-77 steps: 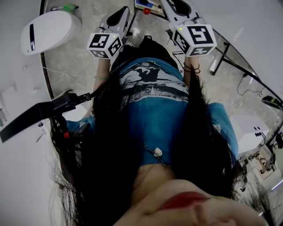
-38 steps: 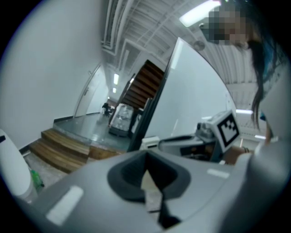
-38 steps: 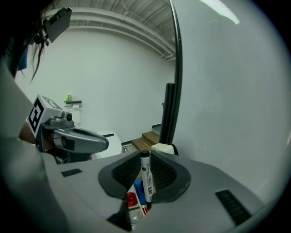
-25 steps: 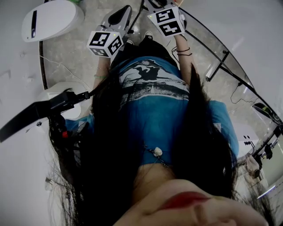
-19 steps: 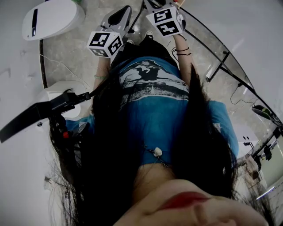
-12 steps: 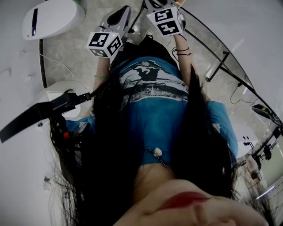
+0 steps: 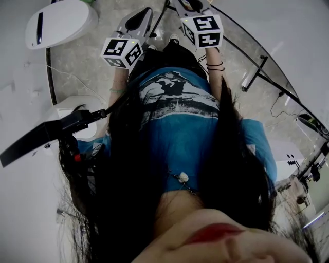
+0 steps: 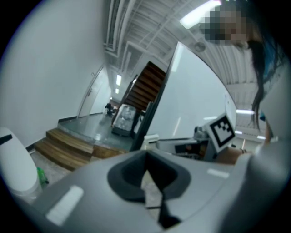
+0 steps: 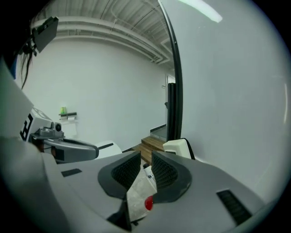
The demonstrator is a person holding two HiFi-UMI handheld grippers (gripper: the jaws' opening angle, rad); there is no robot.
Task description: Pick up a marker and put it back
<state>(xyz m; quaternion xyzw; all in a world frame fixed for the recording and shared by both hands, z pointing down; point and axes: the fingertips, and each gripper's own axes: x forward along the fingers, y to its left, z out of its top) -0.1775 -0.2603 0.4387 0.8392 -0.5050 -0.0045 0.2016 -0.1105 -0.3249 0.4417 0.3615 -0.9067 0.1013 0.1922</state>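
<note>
No marker shows clearly in any view. In the head view the person's blue shirt and dark hair fill the middle, and both grippers are held out over a stone floor. The left gripper sits beyond its marker cube. In the left gripper view its tips meet with nothing between them. The right gripper reaches the top edge past its cube. In the right gripper view its pads stand slightly apart, with floor and a small red object visible through the gap.
A white rounded device stands at the upper left. A curved glass panel with a dark frame runs along the right. A black arm crosses the left side. Wooden steps lie ahead of the left gripper.
The right gripper first moved up and to the left toward the top edge. In the last half second it shifted slightly right and down. The left gripper has hardly moved.
</note>
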